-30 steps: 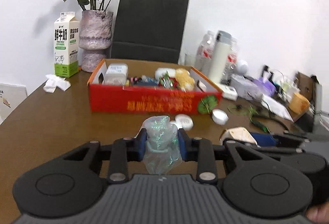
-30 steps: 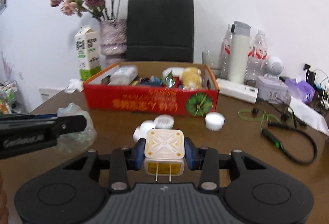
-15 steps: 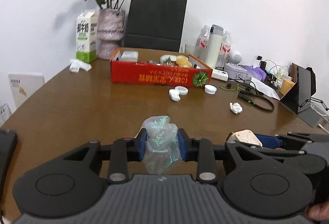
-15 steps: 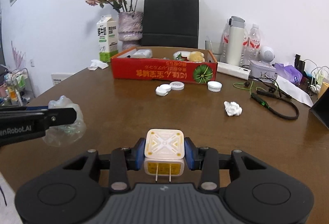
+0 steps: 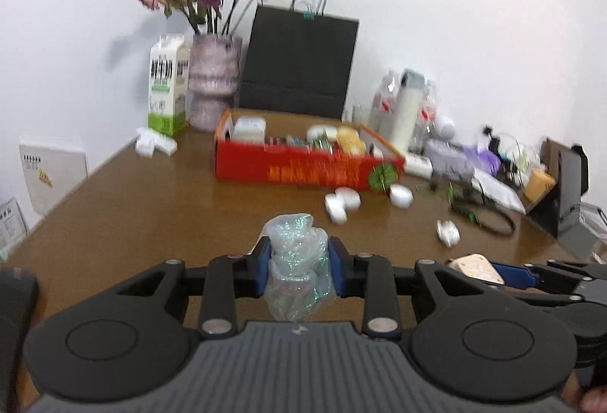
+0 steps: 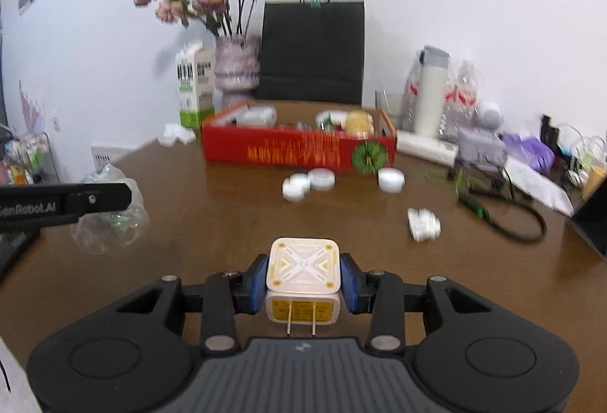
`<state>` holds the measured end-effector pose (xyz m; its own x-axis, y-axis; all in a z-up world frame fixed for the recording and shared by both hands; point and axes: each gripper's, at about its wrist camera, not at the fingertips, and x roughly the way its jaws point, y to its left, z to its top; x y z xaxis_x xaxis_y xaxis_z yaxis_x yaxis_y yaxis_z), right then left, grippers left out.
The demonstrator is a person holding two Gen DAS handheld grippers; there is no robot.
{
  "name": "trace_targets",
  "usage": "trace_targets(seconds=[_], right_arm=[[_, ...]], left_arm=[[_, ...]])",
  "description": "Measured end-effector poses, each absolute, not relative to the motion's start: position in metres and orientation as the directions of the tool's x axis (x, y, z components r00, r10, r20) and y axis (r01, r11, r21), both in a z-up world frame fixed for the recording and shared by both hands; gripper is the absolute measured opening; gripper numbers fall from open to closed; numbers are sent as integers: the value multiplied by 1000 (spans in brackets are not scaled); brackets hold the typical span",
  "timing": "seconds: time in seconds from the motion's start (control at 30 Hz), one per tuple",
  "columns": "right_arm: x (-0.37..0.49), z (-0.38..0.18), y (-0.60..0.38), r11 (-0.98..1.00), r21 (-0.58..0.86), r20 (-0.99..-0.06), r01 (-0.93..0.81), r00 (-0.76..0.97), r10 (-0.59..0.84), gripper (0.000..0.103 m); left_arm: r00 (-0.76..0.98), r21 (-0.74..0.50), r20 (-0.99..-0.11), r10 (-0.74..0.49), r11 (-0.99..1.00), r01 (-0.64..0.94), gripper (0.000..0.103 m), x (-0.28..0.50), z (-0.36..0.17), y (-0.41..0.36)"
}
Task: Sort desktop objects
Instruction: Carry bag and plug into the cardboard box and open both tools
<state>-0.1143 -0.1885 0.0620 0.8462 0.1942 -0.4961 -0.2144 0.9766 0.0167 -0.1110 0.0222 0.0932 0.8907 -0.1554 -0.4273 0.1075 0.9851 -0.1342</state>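
Note:
My left gripper (image 5: 299, 267) is shut on a crumpled clear plastic wrapper (image 5: 296, 253), held above the brown table (image 5: 151, 223). My right gripper (image 6: 303, 282) is shut on a white square charger plug (image 6: 303, 267), prongs pointing back at the camera. In the right wrist view, the left gripper (image 6: 110, 200) and its wrapper (image 6: 114, 227) show at the left. The charger (image 5: 476, 267) shows at the lower right of the left wrist view. A red cardboard box (image 5: 303, 172) (image 6: 296, 149) holding several small items stands ahead, at the far side of the table.
White round caps (image 6: 309, 181) and a crumpled white paper (image 6: 423, 223) lie before the box. Behind stand a milk carton (image 5: 167, 87), a flower vase (image 5: 214, 87) and a black paper bag (image 5: 299, 64). Bottles (image 6: 430, 94), earphone cables (image 6: 504, 215) and a dark stand (image 5: 565, 193) crowd the right.
Both wrist views first pulled far back from the red box, then came somewhat closer to it again. Both grips stay the same.

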Motion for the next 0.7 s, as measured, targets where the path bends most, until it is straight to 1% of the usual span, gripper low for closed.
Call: trace_targets(seconds=[0.1, 0.17, 0.23, 0.27, 0.33, 0.4, 0.43, 0.47, 0.5, 0.57, 0.63, 0.7], right_arm=[[-77, 95, -203, 968, 71, -459, -242, 853, 247, 38], [-39, 121, -212, 960, 88, -430, -265, 860, 277, 38], [5, 137, -216, 955, 113, -420, -274, 858, 296, 38], [33, 144, -215, 952, 119, -432, -282, 849, 306, 38], [91, 149, -209, 951, 155, -485, -269, 818, 310, 38], [152, 147, -198, 951, 168, -555, -258, 773, 308, 38], [181, 142, -191, 958, 157, -593, -241, 752, 287, 38], [201, 137, -184, 962, 135, -624, -236, 734, 268, 38], [229, 128, -178, 970, 120, -657, -213, 716, 238, 38], [267, 107, -170, 974, 123, -730, -190, 648, 218, 38], [298, 82, -165, 978, 144, -783, -153, 587, 207, 38], [311, 64, -160, 982, 128, -804, -139, 565, 185, 38]], left_arm=[[906, -108, -386, -174, 984, 143, 32, -67, 125, 33], [921, -52, -363, -139, 990, 129, 32, -27, 143, 37], [912, -35, -386, -138, 990, 135, 32, 24, 155, 41], [899, -31, -413, -146, 989, 146, 32, 53, 157, 41], [855, -83, -493, -160, 987, 137, 32, 112, 155, 47], [779, -132, -597, -193, 981, 142, 32, 174, 144, 50], [761, -132, -628, -160, 986, 98, 32, 197, 137, 50], [731, -113, -667, -145, 989, 94, 32, 222, 129, 47], [695, -123, -699, -169, 986, 115, 32, 241, 120, 46], [623, -146, -766, -160, 986, 74, 32, 276, 99, 49], [579, -162, -800, -154, 986, 39, 32, 301, 78, 54], [565, -124, -817, -116, 992, 25, 33, 313, 64, 53]])
